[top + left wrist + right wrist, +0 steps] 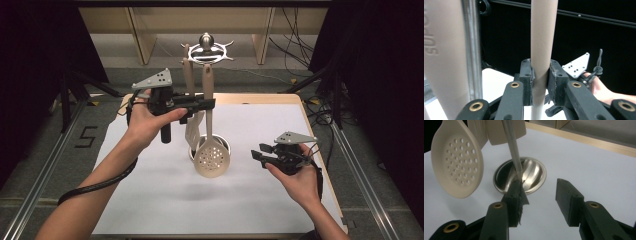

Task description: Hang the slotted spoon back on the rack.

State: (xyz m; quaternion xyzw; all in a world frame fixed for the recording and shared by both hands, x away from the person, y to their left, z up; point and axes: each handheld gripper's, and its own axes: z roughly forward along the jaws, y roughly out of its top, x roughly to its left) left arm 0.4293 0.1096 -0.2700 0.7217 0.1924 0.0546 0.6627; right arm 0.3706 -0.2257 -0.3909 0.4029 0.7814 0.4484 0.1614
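Two forearms enter from the bottom edge of the high view, each hand holding a black two-jaw gripper over a white-covered table (150, 210). At the middle of the table stands a metal utensil stand (207, 48), a thin upright rod rising from a round shiny base (534, 173) and ending in a ring of hooks with a ball on top; everything else is placed relative to this stand. Hanging against the stand is a cream slotted spoon (212, 156), its long handle running up toward the hooks and its round perforated bowl hanging low in front of the base, on the side toward the person. A second cream utensil (188, 75) hangs just left of the spoon's handle, close against the rod. Left of the stand, the left gripper (209, 103) is raised and reaches in level, its jaws narrowed and pressed on both sides of the spoon's handle, about halfway up the rod. Right of the stand and near the tabletop, well apart from the spoon, the right gripper (258, 151) points toward the base, its jaws standing wide with nothing between them. Dark curtains flank the table.
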